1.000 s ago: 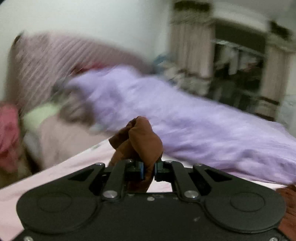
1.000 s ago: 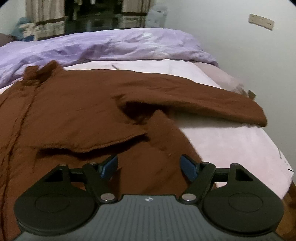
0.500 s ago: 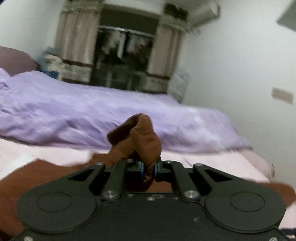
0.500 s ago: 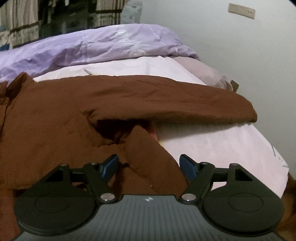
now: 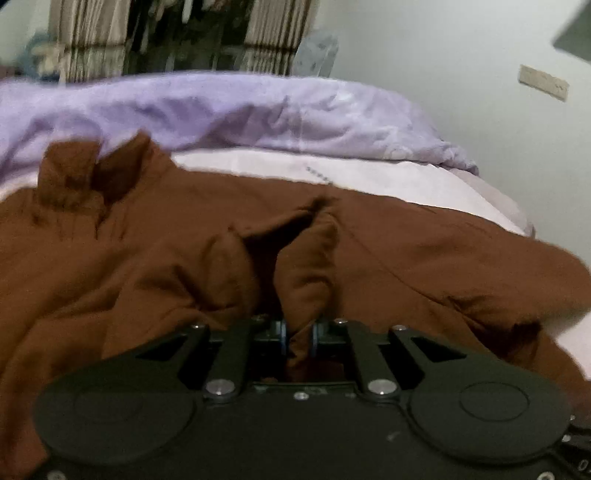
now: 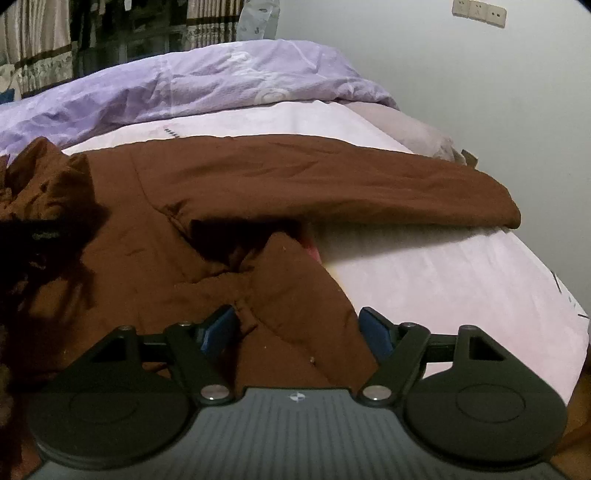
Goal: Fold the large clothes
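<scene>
A large brown garment (image 5: 424, 254) lies spread on the pink bed sheet (image 5: 388, 177), its collar (image 5: 92, 177) at the far left. My left gripper (image 5: 299, 332) is low over the garment's middle. A bunched fold of the brown cloth (image 5: 310, 266) stands between its fingers, and its jaws are opening around that fold. In the right wrist view the garment (image 6: 295, 173) stretches one sleeve (image 6: 461, 199) to the right. My right gripper (image 6: 297, 328) hovers open over a pointed flap of the cloth (image 6: 291, 280), with nothing pinched.
A crumpled purple duvet (image 6: 203, 85) lies along the far side of the bed. A white wall with sockets (image 6: 480, 11) runs close on the right, past the bed's edge (image 6: 569, 314). Striped curtains (image 5: 273, 33) hang beyond. Something dark and blurred (image 6: 33, 236) sits at the left.
The left gripper has swung from facing the pillows to over the garment and sunk, carrying the brown fold with it; its fingers now stand slightly wider. The right gripper crept forward, still open.
</scene>
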The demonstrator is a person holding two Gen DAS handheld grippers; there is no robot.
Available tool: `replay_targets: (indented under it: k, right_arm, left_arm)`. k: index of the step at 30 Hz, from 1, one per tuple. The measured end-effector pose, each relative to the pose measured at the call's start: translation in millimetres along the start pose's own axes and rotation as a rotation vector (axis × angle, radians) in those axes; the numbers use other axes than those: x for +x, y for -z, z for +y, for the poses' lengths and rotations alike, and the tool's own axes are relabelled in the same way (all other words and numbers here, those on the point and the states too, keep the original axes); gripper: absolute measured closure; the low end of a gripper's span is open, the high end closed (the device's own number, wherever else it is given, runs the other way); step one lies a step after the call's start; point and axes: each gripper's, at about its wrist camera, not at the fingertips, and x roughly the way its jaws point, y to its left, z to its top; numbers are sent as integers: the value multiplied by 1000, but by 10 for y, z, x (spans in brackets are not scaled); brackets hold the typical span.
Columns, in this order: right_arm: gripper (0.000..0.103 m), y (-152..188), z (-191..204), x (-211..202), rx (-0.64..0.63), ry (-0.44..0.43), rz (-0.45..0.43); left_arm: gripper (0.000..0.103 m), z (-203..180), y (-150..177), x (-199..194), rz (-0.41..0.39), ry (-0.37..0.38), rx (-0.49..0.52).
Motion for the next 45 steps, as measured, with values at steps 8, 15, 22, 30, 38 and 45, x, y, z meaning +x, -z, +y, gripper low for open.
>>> replay_targets:
  k: [8,15,22,30,38,45]
  right_arm:
    - [13,-9,-41,-43,-8,-16,-9]
    - [13,-133,-876,-128,119,-62,-89]
    - [13,-462,-2108,516,505,-53,-36]
    - [14,-737,-2766,1274,857,-125,-50]
    - [99,-990,-2918,1440,824,-104,-55]
    - [98,-1236,-1814,328,415,-155,-344]
  left_arm:
    - [38,98,-181,-391,8,113,22]
    - [22,1016,-351,-1595,-140,-93,20]
    - [22,1935,324,-2218,-111,-323,-127]
    - [22,1891,798,-2101,-16,-390,-104]
    - [22,1801,845,-2002,28,-400,-25]
    - [22,1762,790,-2018,37,-418,-13]
